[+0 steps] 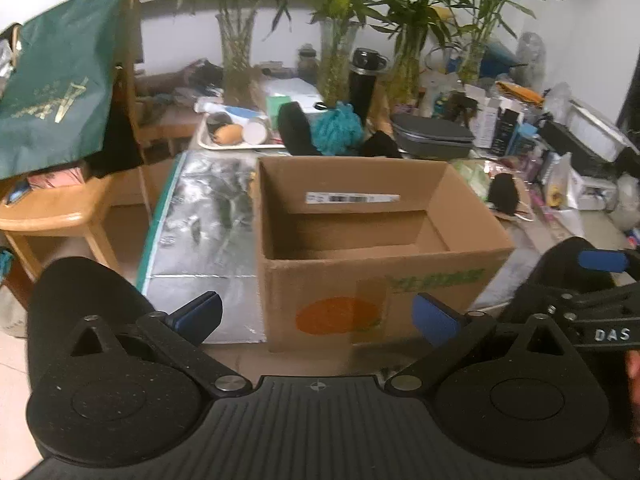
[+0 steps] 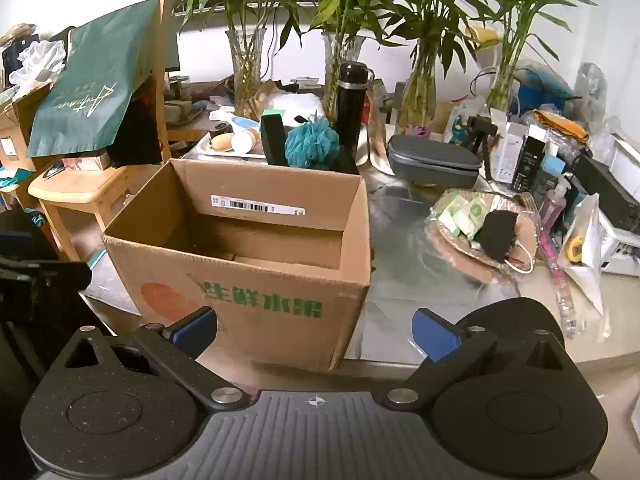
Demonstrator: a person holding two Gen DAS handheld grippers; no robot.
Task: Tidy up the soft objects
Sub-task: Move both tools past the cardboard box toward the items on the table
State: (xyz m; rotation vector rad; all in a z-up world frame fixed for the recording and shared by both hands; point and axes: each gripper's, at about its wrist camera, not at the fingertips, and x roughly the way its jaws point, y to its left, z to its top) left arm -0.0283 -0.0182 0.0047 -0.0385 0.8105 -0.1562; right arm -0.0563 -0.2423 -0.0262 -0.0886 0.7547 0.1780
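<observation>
A teal bath pouf (image 2: pixel 312 142) sits on the worktop (image 2: pixel 420 280) just behind the open cardboard box (image 2: pixel 256 280), at twelve o'clock from it, beside a black sponge block (image 2: pixel 274 140). Another black sponge (image 2: pixel 496 234) lies at three o'clock. Left claw (image 1: pixel 318 316) and right claw (image 2: pixel 316 330) both gape wide, holding nothing.

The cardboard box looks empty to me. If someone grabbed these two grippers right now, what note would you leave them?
Left gripper: open, holding nothing.
Right gripper: open, holding nothing.
Cardboard box: directly in front on the table, top open, nothing soft inside.
Soft things: teal bath pouf and black sponge block just behind the box; another black sponge to the right, lying on a woven tray.
Done: nothing packed yet.
Left: probably pick up each soft item and drop it into the box.
</observation>
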